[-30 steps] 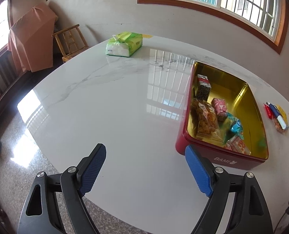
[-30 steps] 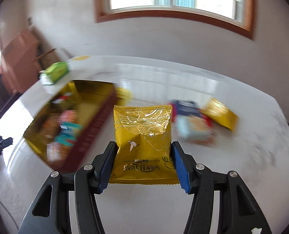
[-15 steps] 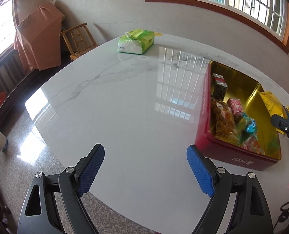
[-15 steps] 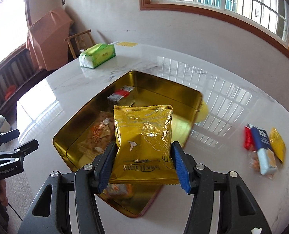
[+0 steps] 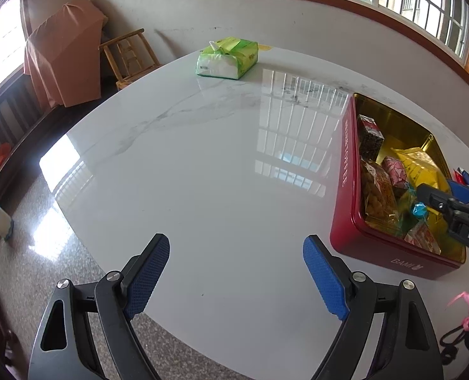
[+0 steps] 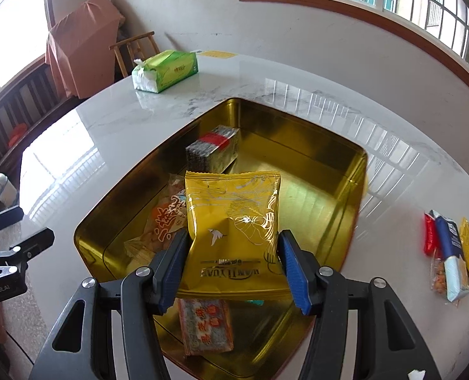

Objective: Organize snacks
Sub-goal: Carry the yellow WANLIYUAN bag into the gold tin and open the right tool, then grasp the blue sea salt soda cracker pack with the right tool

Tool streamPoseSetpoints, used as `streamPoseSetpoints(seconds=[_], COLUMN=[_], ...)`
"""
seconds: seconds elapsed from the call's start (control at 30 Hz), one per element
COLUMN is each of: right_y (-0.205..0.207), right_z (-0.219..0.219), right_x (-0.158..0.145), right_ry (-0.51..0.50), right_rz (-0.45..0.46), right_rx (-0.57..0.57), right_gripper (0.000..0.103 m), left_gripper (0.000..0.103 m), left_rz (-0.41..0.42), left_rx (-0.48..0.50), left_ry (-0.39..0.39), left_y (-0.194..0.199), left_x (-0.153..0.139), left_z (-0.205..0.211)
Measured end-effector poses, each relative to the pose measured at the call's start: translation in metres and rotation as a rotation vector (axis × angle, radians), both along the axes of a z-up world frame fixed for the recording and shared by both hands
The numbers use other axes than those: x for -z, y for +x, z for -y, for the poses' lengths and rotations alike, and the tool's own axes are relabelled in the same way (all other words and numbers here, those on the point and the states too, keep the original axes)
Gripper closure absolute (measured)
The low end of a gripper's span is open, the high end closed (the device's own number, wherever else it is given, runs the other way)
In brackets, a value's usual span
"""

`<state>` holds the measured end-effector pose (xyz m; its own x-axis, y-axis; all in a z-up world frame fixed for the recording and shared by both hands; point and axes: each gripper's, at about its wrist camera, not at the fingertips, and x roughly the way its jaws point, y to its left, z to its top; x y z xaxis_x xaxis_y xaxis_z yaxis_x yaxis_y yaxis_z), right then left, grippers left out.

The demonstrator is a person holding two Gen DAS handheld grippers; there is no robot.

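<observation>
A red tin [image 5: 345, 164] with a gold inside [image 6: 313, 145] sits on the white marble table. In it lie a dark block with a red band [image 6: 212, 152], an orange cracker bag [image 6: 165, 221] and a red-patterned packet [image 6: 206, 326]. My right gripper [image 6: 233, 236] hangs over the tin with a yellow snack packet [image 6: 234, 221] between its pads. Its jaws are opening, and both pads still touch the packet. The left wrist view shows that packet [image 5: 421, 164] above the tin's right half. My left gripper [image 5: 236, 242] stands open and empty over bare table left of the tin.
Several loose snacks [image 6: 449, 247] lie on the table right of the tin. A green tissue pack [image 5: 228, 58] sits at the far edge. Beyond the table stand a wooden chair [image 5: 130, 57] and a cloth-covered object [image 5: 66, 50]. The table's near edge [image 5: 114, 272] curves below my left gripper.
My right gripper has carried the yellow packet leftward from above the loose snacks to over the tin, and slightly lower. The left gripper has barely moved.
</observation>
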<state>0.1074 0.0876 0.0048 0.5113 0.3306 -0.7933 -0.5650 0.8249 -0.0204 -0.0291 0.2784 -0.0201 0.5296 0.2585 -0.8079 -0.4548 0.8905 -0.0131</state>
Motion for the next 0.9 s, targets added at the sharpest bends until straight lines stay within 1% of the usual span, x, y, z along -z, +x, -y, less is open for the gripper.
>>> streamPoseSetpoints(seconds=[0.13, 0.17, 0.2, 0.27, 0.37, 0.5, 0.57, 0.67, 0.8, 0.9], right_y=[-0.006, -0.006, -0.008, -0.011, -0.015, -0.018, -0.019, -0.013, 0.008, 0.025], right_z=[-0.005, -0.005, -0.006, -0.005, 0.003, 0.026, 0.041, 0.072, 0.124, 0.161], right_x=[0.002, 0.001, 0.001, -0.001, -0.008, -0.023, -0.030, -0.036, -0.041, -0.041], right_ry=[-0.007, -0.007, -0.006, -0.008, 0.020, 0.076, 0.083, 0.055, 0.052, 0.032], right_rz=[0.005, 0.009, 0.015, 0.024, 0.025, 0.049, 0.074, 0.120, 0.121, 0.118], right_rx=[-0.021, -0.023, -0.027, -0.024, -0.021, 0.005, 0.032, 0.094, 0.215, 0.298], right_gripper=[0.048, 0.046, 0.040, 0.036, 0.036, 0.036, 0.036, 0.036, 0.036, 0.034], left_gripper=[0.016, 0.016, 0.016, 0.016, 0.016, 0.016, 0.016, 0.016, 0.016, 0.016], left_rz=[-0.007, -0.011, -0.011, -0.016, -0.024, -0.010, -0.007, 0.002, 0.015, 0.022], left_rx=[0.001, 0.002, 0.001, -0.005, -0.004, -0.003, 0.001, 0.013, 0.017, 0.018], left_ry=[-0.003, -0.007, -0.012, -0.011, -0.008, 0.007, 0.004, -0.030, -0.003, -0.002], left_y=[0.001, 0.001, 0.001, 0.000, 0.000, -0.001, 0.000, 0.000, -0.001, -0.001], left_x=[0.000, 0.001, 0.001, 0.003, 0.005, -0.001, -0.003, -0.008, -0.017, -0.020], left_z=[-0.001, -0.001, -0.002, -0.002, -0.002, 0.000, 0.000, 0.000, 0.003, 0.003])
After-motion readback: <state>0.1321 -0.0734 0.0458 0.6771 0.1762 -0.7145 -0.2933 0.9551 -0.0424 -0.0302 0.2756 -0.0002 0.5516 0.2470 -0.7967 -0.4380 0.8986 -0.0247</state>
